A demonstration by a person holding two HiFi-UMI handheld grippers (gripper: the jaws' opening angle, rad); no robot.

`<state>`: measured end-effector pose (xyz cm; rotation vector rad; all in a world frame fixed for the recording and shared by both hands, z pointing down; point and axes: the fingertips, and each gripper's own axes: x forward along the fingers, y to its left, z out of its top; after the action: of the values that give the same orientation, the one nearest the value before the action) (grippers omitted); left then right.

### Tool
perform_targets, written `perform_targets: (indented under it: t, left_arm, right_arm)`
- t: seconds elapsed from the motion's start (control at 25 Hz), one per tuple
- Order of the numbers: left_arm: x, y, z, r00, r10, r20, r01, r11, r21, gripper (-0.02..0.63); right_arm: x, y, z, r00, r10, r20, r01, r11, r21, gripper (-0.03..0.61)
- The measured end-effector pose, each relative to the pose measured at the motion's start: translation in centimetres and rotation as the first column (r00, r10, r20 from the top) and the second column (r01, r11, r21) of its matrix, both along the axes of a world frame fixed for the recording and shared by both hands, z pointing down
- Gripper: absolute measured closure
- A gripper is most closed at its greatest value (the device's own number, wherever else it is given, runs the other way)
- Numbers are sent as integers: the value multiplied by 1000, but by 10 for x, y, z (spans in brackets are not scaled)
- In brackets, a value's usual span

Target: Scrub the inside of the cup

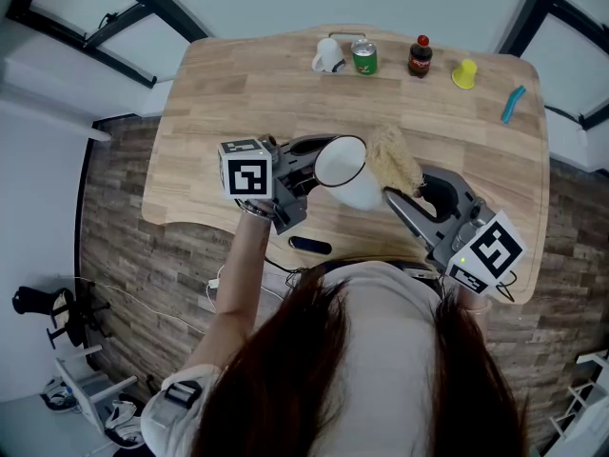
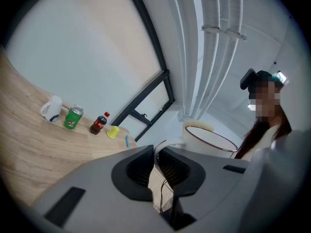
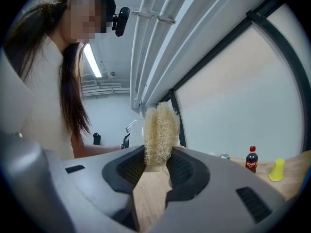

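Note:
A white enamel cup [image 1: 346, 170] with a dark rim is held up above the table, its mouth turned toward me. My left gripper [image 1: 303, 172] is shut on the cup's thin handle [image 2: 163, 145]; the cup's rim [image 2: 212, 136] shows just beyond the jaws. My right gripper [image 1: 404, 198] is shut on a pale fibrous loofah scrubber [image 1: 392, 159], which stands up between the jaws [image 3: 160, 135]. The scrubber sits just right of the cup's side, outside the mouth.
Along the far edge of the wooden table [image 1: 238, 93] stand a white mug [image 1: 328, 56], a green can [image 1: 363, 57], a small cola bottle [image 1: 420, 56], a yellow cup [image 1: 463, 73] and a blue tool [image 1: 513, 103]. A dark flat object [image 1: 309, 246] lies near the front edge.

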<state>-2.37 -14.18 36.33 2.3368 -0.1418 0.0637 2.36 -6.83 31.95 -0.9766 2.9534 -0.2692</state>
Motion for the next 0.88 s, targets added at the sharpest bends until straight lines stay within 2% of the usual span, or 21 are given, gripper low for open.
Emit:
perform_targets:
  t: [0.2,0.48,0.88]
  left_arm:
    - [-2,-4,2,999,-32,21,32,999,-7,572]
    - [-5,-6,2,994,-78,82,76,997,28,572]
    - [-10,-15,7,974,-186,129,188,982,-5,572]
  right_arm:
    - [0,-1,-1,999,26,-17,-26,999,23,439]
    - [1,-2,-1,995,77,-71,-72,995,73,439]
    - [1,-6,0,969,183,-164,-152,970,189,439]
